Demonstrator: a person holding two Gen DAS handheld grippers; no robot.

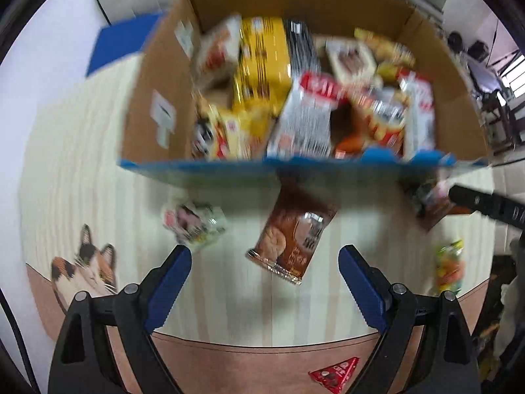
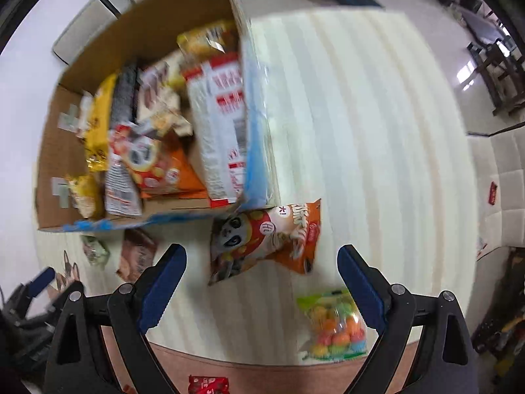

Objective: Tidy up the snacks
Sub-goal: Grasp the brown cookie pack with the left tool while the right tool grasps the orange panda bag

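Striped mat [image 2: 361,131], snack-filled box [image 1: 147,98], loose packets around, both tongs [image 1: 265,284] [image 2: 262,282] apart.

A cardboard box [image 1: 154,75] stands open, crammed with upright snack packets. Just outside its blue front wall lie a brown cookie pack [image 1: 292,236], an orange cartoon-printed bag [image 2: 265,239], a clear candy bag [image 2: 334,325] and a small pale packet [image 1: 193,223].

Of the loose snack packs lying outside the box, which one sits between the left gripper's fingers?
The brown cookie pack, lying just below the box. The white pack lies left of the fingers, the candy bag far right.
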